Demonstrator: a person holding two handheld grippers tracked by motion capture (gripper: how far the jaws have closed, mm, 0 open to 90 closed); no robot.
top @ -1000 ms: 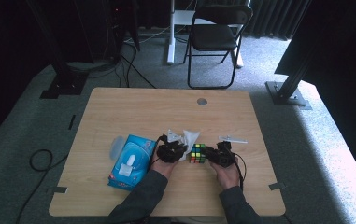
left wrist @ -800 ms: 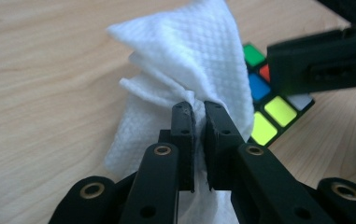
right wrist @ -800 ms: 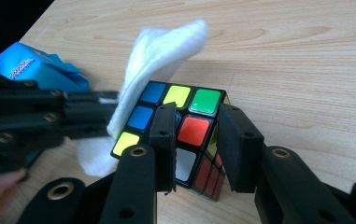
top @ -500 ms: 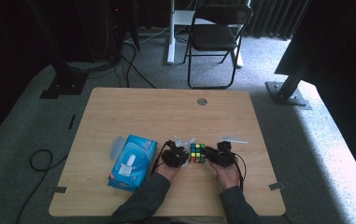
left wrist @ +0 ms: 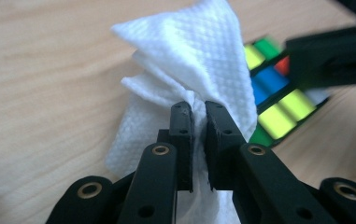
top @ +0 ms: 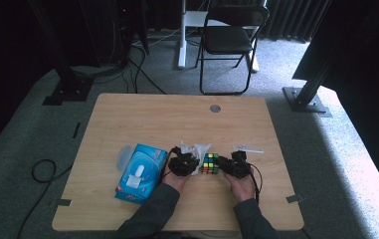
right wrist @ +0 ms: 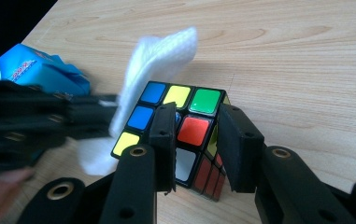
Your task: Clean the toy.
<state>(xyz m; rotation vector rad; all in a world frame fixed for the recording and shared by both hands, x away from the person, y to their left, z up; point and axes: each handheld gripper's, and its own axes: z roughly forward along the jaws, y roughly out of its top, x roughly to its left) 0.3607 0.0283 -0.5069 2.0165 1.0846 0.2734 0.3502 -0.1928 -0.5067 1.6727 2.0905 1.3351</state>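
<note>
Left gripper (left wrist: 199, 109): you are pinching one white wipe (left wrist: 189, 60) with the jaws nearly closed.
Right gripper (right wrist: 194, 126): you are clamping one puzzle cube (right wrist: 180, 126), which is sitting on the table (top: 142, 117) between your two hands.
Wipe: it is pressing against the cube's side.
Blue tissue packs (top: 142, 172): one, lying just left of your left hand (top: 174, 180).

Red print on blue tissue pack (right wrist: 24, 70) illegible.
</note>
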